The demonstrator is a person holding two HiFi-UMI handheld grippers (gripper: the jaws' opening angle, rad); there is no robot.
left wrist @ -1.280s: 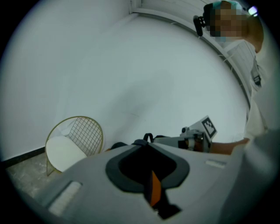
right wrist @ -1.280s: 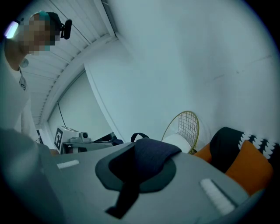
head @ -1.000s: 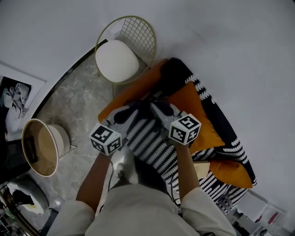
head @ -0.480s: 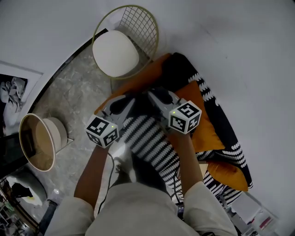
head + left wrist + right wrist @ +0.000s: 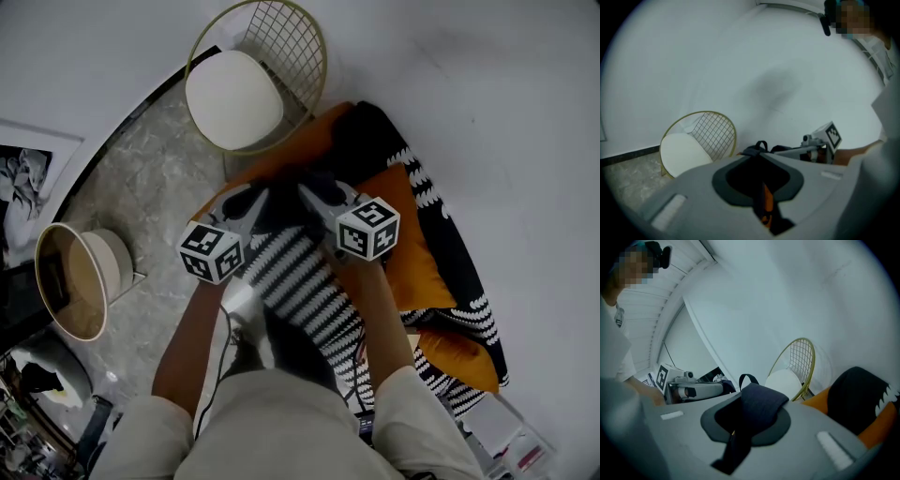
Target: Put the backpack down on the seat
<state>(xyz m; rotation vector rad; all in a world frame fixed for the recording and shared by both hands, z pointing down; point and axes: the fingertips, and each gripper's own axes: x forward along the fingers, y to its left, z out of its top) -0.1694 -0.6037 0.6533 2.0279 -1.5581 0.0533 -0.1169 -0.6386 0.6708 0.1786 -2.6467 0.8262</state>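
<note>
Plain white wall (image 5: 487, 112) all round, grey marbled floor (image 5: 150, 197), a gold wire chair (image 5: 286, 47) with a white cushion (image 5: 234, 98) near the wall, plus a round tan-lined bin thing (image 5: 70, 281) off left.

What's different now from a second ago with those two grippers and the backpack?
The left gripper and right gripper carried the backpack forward and down toward the orange seat. The right gripper's jaws have just been opening slightly, with the dark strap still between them. The left gripper still clamps the orange-lined strap. The wire chair stayed put.
</note>
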